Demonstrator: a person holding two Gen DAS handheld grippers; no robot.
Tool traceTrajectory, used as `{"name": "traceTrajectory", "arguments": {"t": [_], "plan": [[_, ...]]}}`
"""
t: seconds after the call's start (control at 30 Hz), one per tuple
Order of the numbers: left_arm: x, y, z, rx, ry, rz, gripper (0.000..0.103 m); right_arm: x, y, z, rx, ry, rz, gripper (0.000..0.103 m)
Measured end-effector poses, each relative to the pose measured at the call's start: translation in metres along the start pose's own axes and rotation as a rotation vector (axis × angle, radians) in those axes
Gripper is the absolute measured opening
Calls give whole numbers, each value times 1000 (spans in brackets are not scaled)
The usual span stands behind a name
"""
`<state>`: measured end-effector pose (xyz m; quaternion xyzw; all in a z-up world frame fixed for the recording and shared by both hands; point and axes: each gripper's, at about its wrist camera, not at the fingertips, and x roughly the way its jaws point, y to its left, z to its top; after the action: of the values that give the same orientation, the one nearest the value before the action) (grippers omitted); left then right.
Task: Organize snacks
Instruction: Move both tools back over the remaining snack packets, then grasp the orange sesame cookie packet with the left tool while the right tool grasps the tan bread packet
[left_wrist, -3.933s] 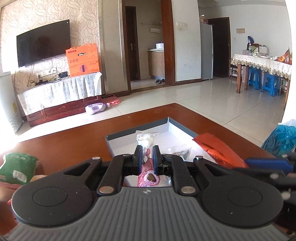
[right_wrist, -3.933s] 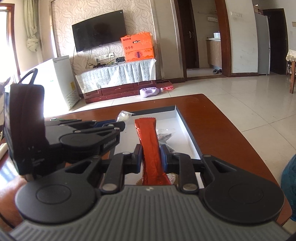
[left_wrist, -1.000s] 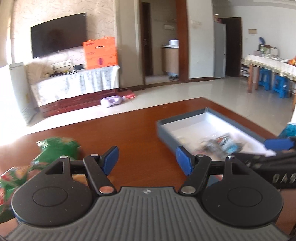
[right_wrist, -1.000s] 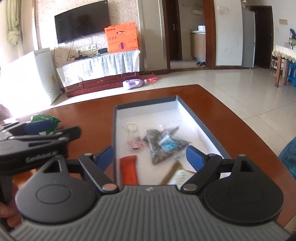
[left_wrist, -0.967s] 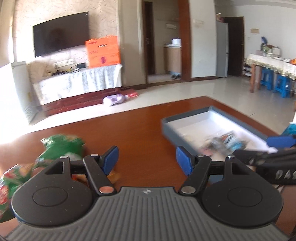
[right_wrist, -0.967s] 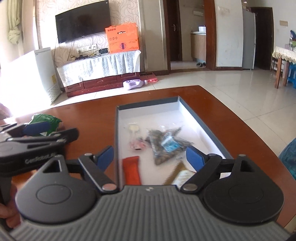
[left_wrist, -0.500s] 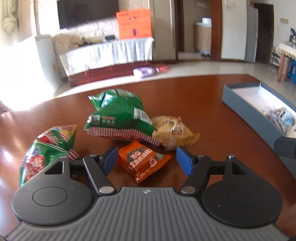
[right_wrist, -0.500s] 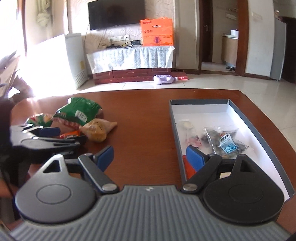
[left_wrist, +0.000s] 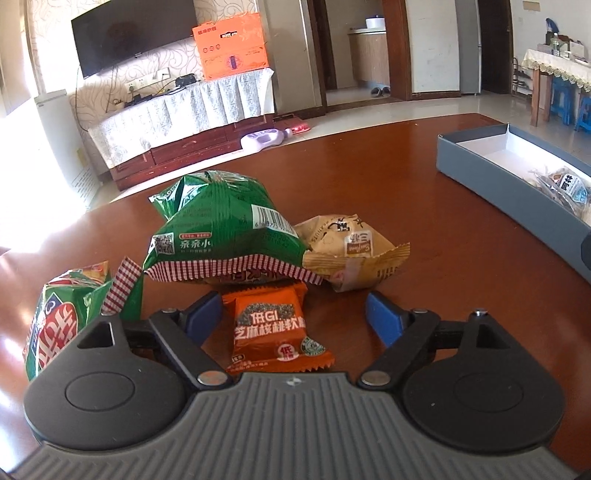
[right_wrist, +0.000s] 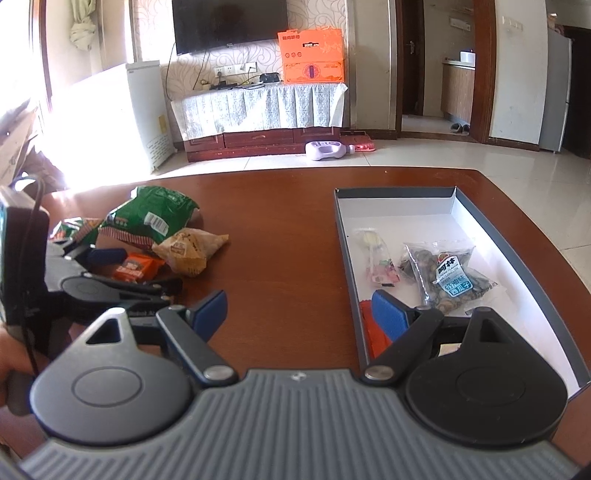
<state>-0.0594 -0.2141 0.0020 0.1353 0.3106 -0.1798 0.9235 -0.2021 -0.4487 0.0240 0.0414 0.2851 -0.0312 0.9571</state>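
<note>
While the left gripper (left_wrist: 293, 314) widens its jaws on either side of the orange snack packet (left_wrist: 275, 332), nothing is pinched yet: the blue fingers (left_wrist: 203, 314) stand clear of the wrapper's edges, and the packet lies flat on the brown surface (left_wrist: 424, 240). That spread looks meant to straddle the packet, which sits nearest of the loose pile and so is probably the easiest to take next. Its far end is tucked just under the checked seam of the large green bag (left_wrist: 221, 229), with the tan peanut packet (left_wrist: 347, 251) touching that bag on the right and a second green bag (left_wrist: 62, 314) off to the left, so closing could nudge the neighbours.

The right gripper (right_wrist: 299, 312) hangs empty and spread wide over the near left rim of the grey box (right_wrist: 517, 254), apparently waiting its turn. Inside the box, on its white floor, lie a clear pouch of dark nuts with a blue label (right_wrist: 445, 275), a small clear sweet wrapper (right_wrist: 376, 254) beside it, and a red-orange packet (right_wrist: 371, 328) at the near corner, partly hidden by the gripper's finger. Much of the far end of the box is bare, so room remains for the pile
</note>
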Motion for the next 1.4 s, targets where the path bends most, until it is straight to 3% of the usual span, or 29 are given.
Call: {"name": "traceTrajectory", "arguments": {"t": [0.1, 0.13, 0.2, 0.43, 0.7, 1.0, 1.23, 1.4], "plan": [[3, 7, 2, -18, 3, -29, 85, 0, -4, 0, 11, 3, 1, 87], [3, 10, 1, -28, 0, -34, 72, 0, -5, 0, 19, 2, 3, 87], [3, 12, 1, -47, -8, -44, 59, 0, -7, 1, 30, 3, 4, 87], [0, 8, -2, -50, -13, -10, 56, 2, 1, 0, 1, 10, 14, 87], [-29, -21, -19, 17, 1, 14, 55, 5, 18, -1, -13, 3, 66, 87], [-63, -32, -48, -58, 10, 29, 56, 28, 62, 7, -101, 23, 138, 87], [-61, -20, -47, -133, 26, 2, 57, 76, 84, 32, -99, 76, 120, 87], [-61, -15, -47, -155, 30, -17, 57, 117, 117, 38, -281, 139, 80, 87]]}}
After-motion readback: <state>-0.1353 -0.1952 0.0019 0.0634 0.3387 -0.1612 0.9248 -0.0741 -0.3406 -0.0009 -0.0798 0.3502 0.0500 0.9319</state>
